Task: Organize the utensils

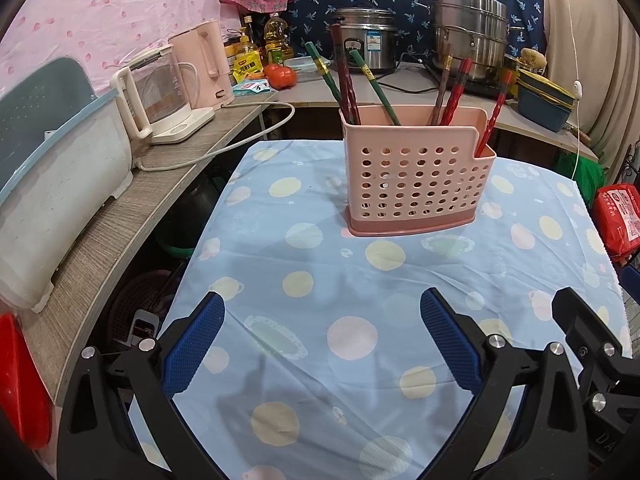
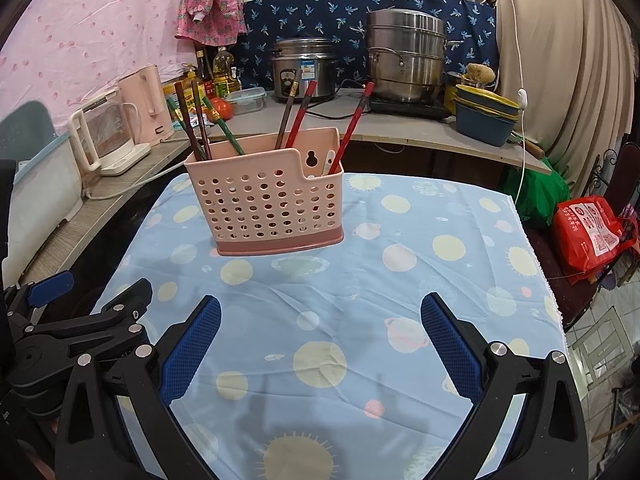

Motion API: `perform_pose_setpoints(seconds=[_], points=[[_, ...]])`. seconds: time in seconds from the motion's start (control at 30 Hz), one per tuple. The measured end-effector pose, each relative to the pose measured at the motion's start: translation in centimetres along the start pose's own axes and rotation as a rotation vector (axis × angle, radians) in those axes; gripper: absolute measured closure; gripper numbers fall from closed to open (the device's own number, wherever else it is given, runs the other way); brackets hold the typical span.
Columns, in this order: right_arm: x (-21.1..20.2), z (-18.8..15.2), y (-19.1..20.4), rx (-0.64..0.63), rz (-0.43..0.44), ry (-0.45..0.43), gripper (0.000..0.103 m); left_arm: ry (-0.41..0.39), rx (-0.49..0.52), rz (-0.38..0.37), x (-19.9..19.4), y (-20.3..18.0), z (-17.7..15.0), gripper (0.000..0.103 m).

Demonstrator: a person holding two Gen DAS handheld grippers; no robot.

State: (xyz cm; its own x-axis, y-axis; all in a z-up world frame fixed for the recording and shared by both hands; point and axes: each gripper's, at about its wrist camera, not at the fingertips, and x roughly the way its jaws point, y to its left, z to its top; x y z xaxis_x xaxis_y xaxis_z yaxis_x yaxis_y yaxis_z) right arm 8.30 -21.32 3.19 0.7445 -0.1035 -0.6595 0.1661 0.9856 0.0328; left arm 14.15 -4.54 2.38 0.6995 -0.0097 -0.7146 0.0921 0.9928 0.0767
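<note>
A pink perforated utensil holder (image 1: 416, 176) (image 2: 266, 196) stands upright on the far half of the table. Green chopsticks (image 1: 378, 88) (image 2: 224, 128) and dark brown ones (image 1: 346, 80) (image 2: 198, 120) lean out of its left side. Red chopsticks (image 1: 456, 92) (image 2: 352, 124) and a brown one (image 1: 442, 88) (image 2: 286, 118) stand in its right side. My left gripper (image 1: 322, 336) hovers open over the near tablecloth, nothing between its blue pads (image 1: 192, 352). My right gripper (image 2: 320, 340) is also open and empty. Each gripper shows at the edge of the other's view.
A blue tablecloth with pastel dots (image 1: 320, 320) (image 2: 360, 280) covers the table. On the left shelf stand a glass kettle (image 1: 160, 92) and a pink kettle (image 1: 204, 64). A rice cooker (image 1: 368, 40), steel steamer pot (image 1: 470, 28) and tomato (image 1: 280, 76) sit behind. A red bag (image 2: 588, 236) lies right.
</note>
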Motion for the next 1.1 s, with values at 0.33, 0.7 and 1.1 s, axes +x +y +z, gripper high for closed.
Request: perform_pose_setpoints(seconds=[0.33,0.7,1.1], points=[[-0.13,0.1,0.48,-0.004,0.001,0.0,0.007,0.01,-0.01,0.006,0.06,0.08,-0.12,0.009],[-0.21,0.04,0.71,-0.007,0.0,-0.002,0.007,0.01,-0.011,0.006,0.07,0.13,-0.08,0.009],[-0.17,0.07,0.77,-0.006,0.001,-0.002,0.007,0.01,-0.01,0.007,0.06,0.15,-0.06,0.01]])
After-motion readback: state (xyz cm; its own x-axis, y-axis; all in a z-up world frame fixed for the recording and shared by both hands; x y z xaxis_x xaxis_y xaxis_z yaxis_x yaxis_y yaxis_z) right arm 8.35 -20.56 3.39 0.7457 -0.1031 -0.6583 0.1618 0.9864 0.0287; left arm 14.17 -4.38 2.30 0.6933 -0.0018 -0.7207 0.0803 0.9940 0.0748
